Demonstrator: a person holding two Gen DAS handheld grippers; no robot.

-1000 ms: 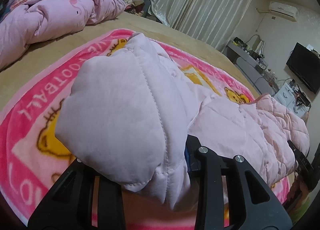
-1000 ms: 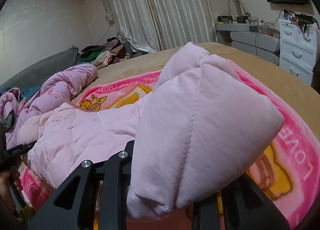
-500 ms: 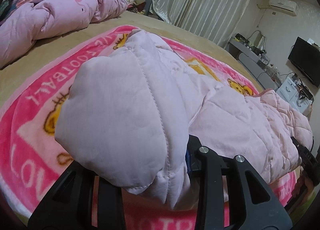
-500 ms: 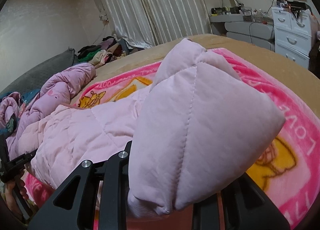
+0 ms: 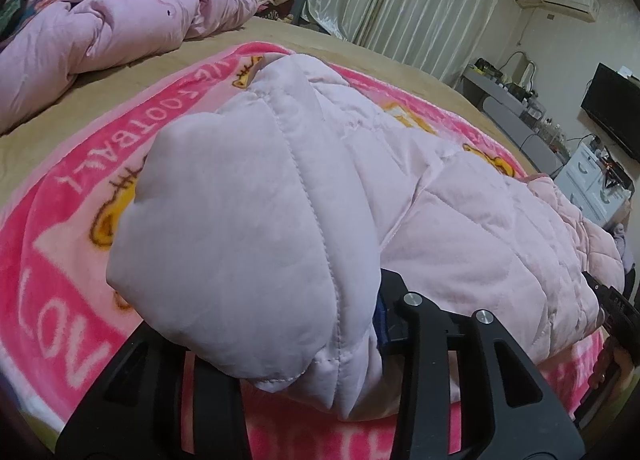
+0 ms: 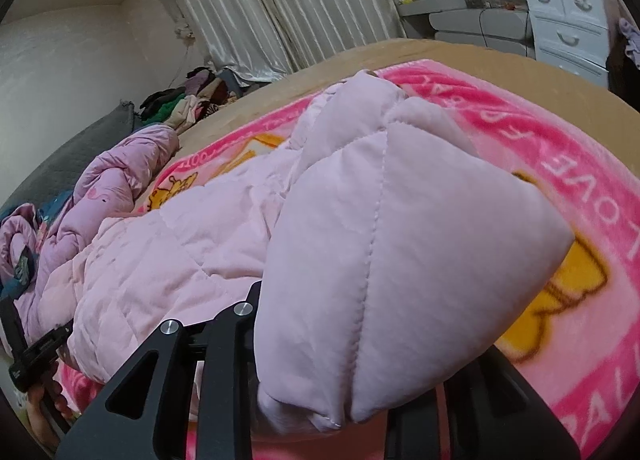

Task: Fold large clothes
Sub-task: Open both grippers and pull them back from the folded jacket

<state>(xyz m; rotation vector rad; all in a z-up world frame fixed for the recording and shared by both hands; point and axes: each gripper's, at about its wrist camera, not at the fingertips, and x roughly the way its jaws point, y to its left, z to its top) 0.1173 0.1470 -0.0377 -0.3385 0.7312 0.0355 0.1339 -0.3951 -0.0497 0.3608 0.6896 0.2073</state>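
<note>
jacket (image 5: 460,220): pale pink quilted coat, lying on the pink blanket (image 5: 80,188) on the bed
left gripper (image 5: 320,372): fingers clamped on a corner, just been easing apart
right gripper (image 6: 332,380): same deal
risk: puffy corners could slip out early; fold flops crooked

Left gripper (image 5: 320,344) and right gripper (image 6: 320,364) are both angling downward, jaws just easing apart, fabric bunched between them.

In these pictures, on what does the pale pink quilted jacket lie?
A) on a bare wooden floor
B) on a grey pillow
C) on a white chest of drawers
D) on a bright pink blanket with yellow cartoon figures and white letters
D: the pale pink quilted jacket lies spread on the bright pink blanket, whose white letters and yellow figures show around it on the bed.
</note>
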